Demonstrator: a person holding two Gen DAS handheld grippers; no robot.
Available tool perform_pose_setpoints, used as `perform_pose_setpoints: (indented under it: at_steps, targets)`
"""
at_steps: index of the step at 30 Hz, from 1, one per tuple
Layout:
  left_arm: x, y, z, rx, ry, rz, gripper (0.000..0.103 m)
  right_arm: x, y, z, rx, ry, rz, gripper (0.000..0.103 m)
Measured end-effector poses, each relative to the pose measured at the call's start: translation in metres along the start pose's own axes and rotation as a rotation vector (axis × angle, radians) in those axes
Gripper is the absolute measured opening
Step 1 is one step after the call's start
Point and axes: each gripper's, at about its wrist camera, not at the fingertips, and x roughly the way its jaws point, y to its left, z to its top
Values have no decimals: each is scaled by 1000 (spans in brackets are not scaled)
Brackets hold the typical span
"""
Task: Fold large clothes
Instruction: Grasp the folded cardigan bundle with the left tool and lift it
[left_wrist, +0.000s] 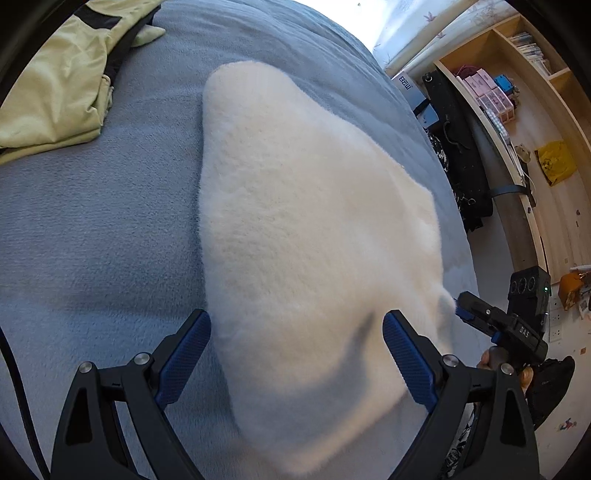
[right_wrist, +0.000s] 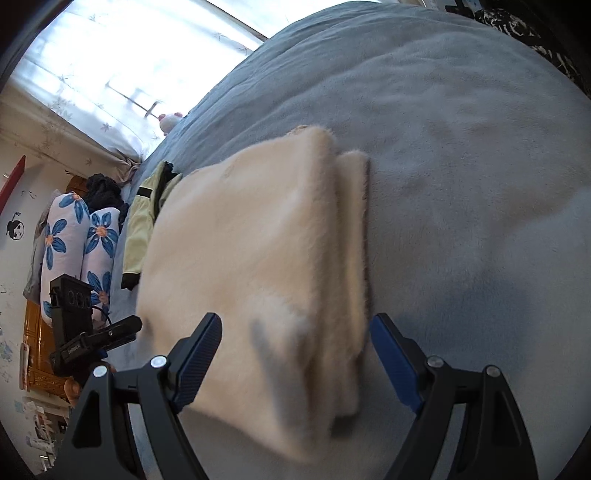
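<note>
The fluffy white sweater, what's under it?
The white sweater lies folded on the blue blanket, and a lower white layer sticks out along one side. Anything else beneath is covered, so it can't be seen.

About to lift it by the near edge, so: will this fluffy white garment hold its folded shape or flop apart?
The fluffy white garment will probably sag and flop, since it is soft pile lying in loose stacked layers. Those layers, offset at one side, may slide apart. It looks bulky but likely light. The blue blanket is fuzzy too, so it may drag when pushed.
</note>
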Motion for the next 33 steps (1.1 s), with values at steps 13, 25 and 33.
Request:
perform_pose_setpoints:
  at_steps: [13, 25, 33]
  targets:
    - [36, 1, 9, 19, 1, -33, 99, 51, -33, 19, 50, 60, 161, 83]
    - [55, -7, 19, 25, 13, -35, 103, 66, -18, 27, -10, 77, 172, 85]
    - [71, -15, 32, 16, 35, -38, 103, 78, -10, 33, -4, 85, 156, 85]
